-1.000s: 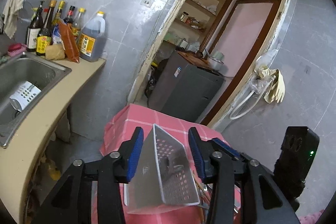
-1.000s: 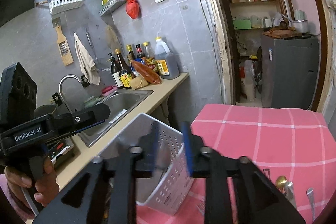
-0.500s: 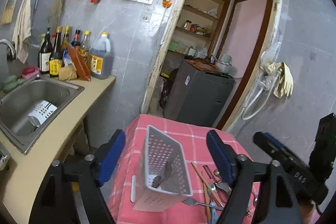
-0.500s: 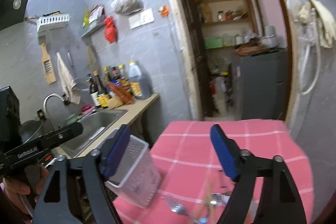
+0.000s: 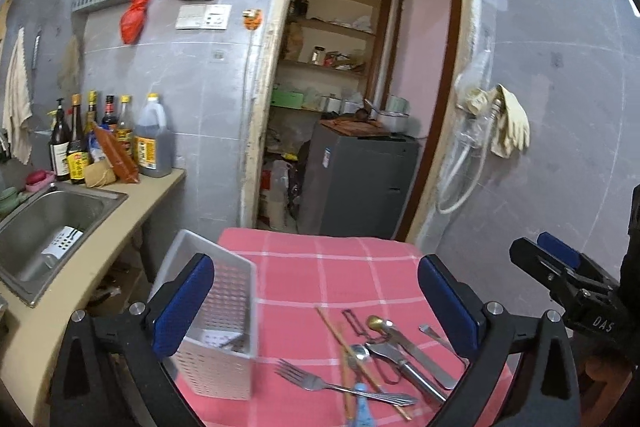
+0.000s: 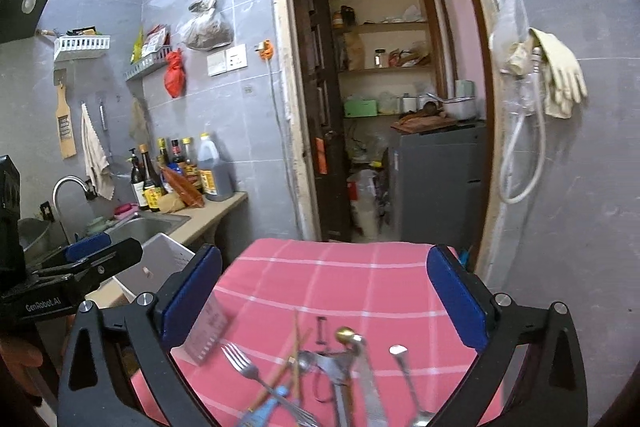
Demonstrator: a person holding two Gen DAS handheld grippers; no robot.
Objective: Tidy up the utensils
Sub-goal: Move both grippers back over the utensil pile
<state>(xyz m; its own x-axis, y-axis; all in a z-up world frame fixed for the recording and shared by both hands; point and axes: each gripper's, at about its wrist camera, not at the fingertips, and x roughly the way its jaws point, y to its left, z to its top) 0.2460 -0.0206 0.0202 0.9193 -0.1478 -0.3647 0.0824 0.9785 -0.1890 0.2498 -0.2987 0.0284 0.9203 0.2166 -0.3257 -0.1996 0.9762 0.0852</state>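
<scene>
The left tool [image 5: 316,311] has its jaws still spreading wide, with nothing pressed between the blue pads [image 5: 183,305]. The white perforated basket [image 5: 218,323] stands upright on the left part of the desk [image 5: 320,267], under its pink checked cloth, just behind the left pad, which covers part of its near wall. What lies in the bottom of the basket is dark and too small to name.

The right tool [image 6: 324,305] is likewise opening wide and holds nothing. In its view the basket [image 6: 160,259] is mostly hidden behind the left pad and the other tool's body, which reads "GenRobot.AI". In the left view the body of the right tool at the frame's edge shows the letters "DAS", the rest cut off.

The utensils [image 5: 372,359] lie in a loose pile on the cloth to the right of the basket: a fork [image 5: 308,381], chopsticks [image 5: 348,343], a knife [image 5: 400,355], and a brass-headed piece, overlapping so that single items are hard to separate. In the right view the pile [image 6: 320,371] is blurred and runs off the lower edge.

The bottles [image 5: 104,139] on the counter by the sink [image 5: 52,219] carry labels too small to read.
</scene>
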